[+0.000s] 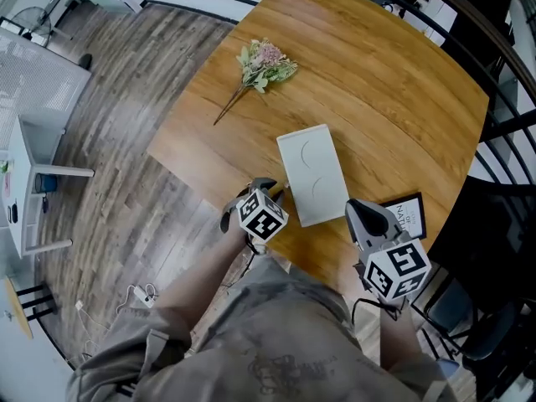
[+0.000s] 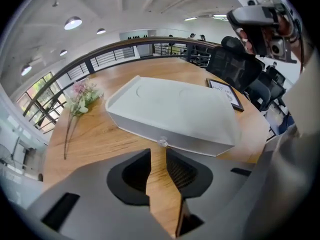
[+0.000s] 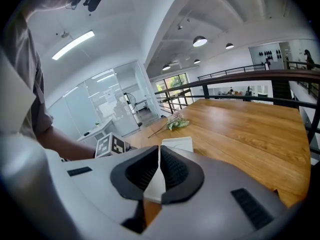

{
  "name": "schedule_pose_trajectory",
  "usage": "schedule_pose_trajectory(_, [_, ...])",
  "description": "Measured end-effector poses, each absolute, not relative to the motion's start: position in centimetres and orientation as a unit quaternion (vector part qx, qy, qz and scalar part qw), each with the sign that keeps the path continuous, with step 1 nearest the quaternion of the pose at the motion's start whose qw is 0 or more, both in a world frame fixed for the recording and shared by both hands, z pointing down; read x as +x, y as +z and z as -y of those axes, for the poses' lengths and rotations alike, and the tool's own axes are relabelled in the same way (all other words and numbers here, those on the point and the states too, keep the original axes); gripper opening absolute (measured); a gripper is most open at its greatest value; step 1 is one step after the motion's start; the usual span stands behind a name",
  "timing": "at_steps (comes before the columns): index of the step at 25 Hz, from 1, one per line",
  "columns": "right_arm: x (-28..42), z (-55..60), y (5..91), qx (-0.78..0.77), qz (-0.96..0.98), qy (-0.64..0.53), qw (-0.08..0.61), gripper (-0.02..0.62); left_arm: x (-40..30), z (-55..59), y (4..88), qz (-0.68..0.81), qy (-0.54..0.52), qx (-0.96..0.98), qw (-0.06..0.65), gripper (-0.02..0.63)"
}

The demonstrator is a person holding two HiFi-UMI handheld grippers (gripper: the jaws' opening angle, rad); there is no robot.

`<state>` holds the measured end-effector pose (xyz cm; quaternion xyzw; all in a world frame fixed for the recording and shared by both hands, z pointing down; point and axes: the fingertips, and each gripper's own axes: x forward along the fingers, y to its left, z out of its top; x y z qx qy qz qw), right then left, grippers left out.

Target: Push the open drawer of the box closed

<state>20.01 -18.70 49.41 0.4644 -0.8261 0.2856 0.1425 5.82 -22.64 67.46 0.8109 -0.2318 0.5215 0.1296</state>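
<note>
Head view: white box [image 1: 311, 174] sits on the wooden surface [image 1: 377, 82], a bit toward the near edge, long side running roughly 11 to 5 o'clock.

Drawer front [image 2: 150, 129] is on the box's near end, facing the left gripper. It has a small clear knob [image 2: 162, 142] at mid-width. The front looks flush with the box body; I can't make out any gap.

Left gripper [image 2: 158, 151]: at 7 o'clock of the box, jaws apart. Only bare wood shows between them, so it holds nothing. Tips are lined up on the knob and sit just short of it; contact can't be confirmed.

Right gripper [image 3: 159, 149]: at 5 o'clock of the box, off the surface near its edge. Jaw tips are together and nothing is clamped. The box top shows through the slot behind the tips. It points across the surface toward 10 o'clock.

Other items:
- Small bunch of flowers [image 1: 264, 65] lying flat at 11 o'clock of the box, well apart from it.
- Black-framed card [image 1: 408, 214] lying flat at 4 o'clock of the box, near the surface edge, just beside the right gripper.
</note>
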Motion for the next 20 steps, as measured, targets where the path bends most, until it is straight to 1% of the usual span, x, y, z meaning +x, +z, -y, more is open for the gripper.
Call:
schedule_pose_trajectory(2, [19.7, 18.8, 48.5, 0.459, 0.836, 0.261, 0.149, 0.038, 5.0, 22.6, 66.0, 0.253, 0.51, 0.813, 0.123, 0.106])
schedule_pose_trajectory(5, [19.0, 19.2, 46.4, 0.451, 0.85, 0.224, 0.155, 0.038, 4.1, 22.6, 62.6, 0.282, 0.466, 0.828, 0.132, 0.089])
schedule_pose_trajectory(9, [17.5, 19.4, 41.5, 0.437, 0.875, 0.159, 0.134, 0.038, 2.9, 22.5, 57.7, 0.302, 0.418, 0.847, 0.131, 0.071])
schedule_pose_trajectory(13, [16.0, 19.2, 36.2, 0.423, 0.894, 0.119, 0.089, 0.038, 1.7, 22.6, 51.7, 0.327, 0.376, 0.861, 0.099, 0.057])
schedule_pose_trajectory(20, [13.7, 18.7, 26.6, 0.415, 0.909, 0.036, 0.02, 0.038, 0.4, 23.8, 38.8, 0.371, 0.268, 0.889, 0.016, 0.048])
